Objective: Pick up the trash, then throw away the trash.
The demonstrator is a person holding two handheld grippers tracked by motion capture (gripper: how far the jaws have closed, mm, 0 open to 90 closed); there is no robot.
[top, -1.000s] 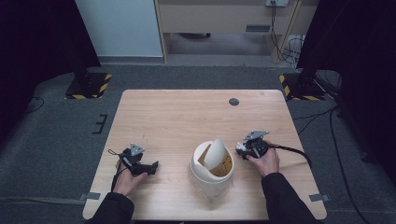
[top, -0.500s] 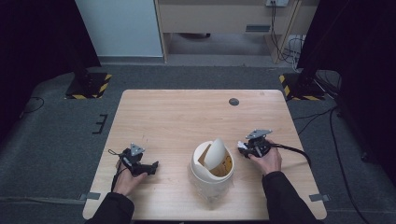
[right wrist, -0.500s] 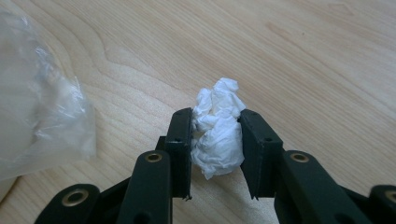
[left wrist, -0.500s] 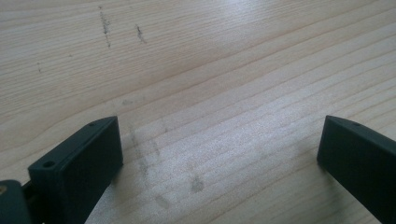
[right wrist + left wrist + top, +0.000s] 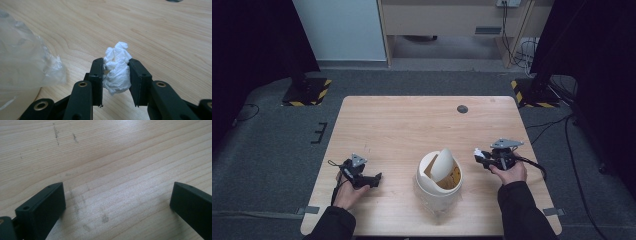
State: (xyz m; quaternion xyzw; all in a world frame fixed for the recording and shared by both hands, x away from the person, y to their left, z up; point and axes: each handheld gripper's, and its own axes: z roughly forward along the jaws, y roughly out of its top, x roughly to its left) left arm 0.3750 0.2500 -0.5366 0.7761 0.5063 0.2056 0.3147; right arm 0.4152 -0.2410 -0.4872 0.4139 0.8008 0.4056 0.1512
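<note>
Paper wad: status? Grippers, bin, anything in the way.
Right gripper shut on paper wad, off the table. Left gripper open, idle, nothing between the jaws. Bin between them, flap tipped open. Path to bin clear.

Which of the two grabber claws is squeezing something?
The right gripper, beside the small bin, squeezes a crumpled white paper wad. The left gripper stands wide open over bare table.

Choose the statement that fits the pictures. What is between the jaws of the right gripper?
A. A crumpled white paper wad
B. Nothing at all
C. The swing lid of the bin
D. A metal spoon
A: in the right gripper view, the right gripper has its two black jaws pressed on a crumpled white paper wad, beside the bin on the table.
</note>
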